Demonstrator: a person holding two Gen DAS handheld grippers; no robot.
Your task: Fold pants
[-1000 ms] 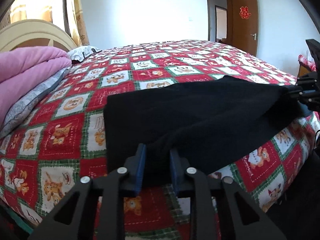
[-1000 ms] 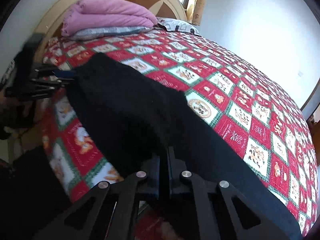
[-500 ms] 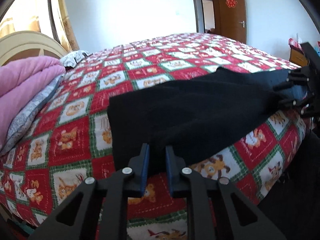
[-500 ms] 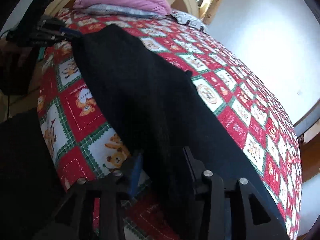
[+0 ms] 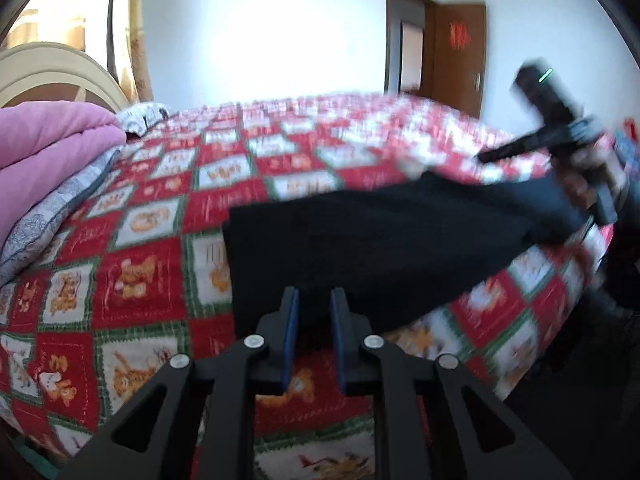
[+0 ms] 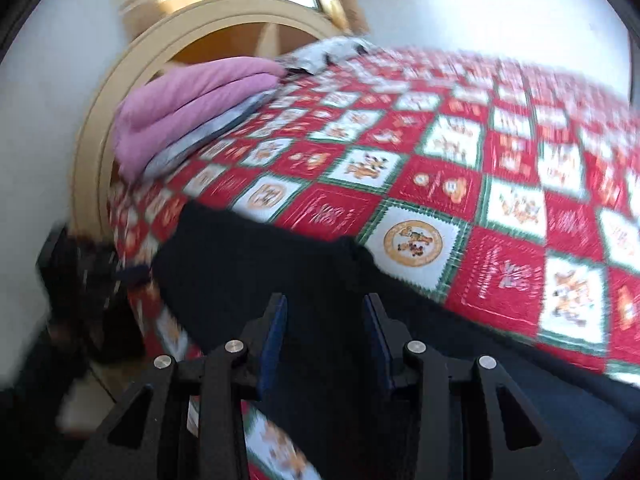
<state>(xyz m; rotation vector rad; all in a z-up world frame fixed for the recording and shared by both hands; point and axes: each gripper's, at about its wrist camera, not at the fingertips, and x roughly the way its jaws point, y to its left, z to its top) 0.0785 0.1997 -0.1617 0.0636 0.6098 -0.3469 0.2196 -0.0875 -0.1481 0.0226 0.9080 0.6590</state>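
Left tongs (image 5: 313,312) pinch the near edge of the black pants (image 5: 384,248) between blue pads; right tongs (image 6: 323,318) stand spread above the dark cloth, gripping nothing; the pants lie along the near edge of the bed (image 5: 152,216), on its red checked quilt; a pink blanket (image 6: 192,100) sits folded by the headboard (image 6: 224,12).

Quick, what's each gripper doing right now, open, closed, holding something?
Left gripper: shut on the edge of the black fabric pants.
Right gripper: open, jaws apart over the pants, gripping nothing.
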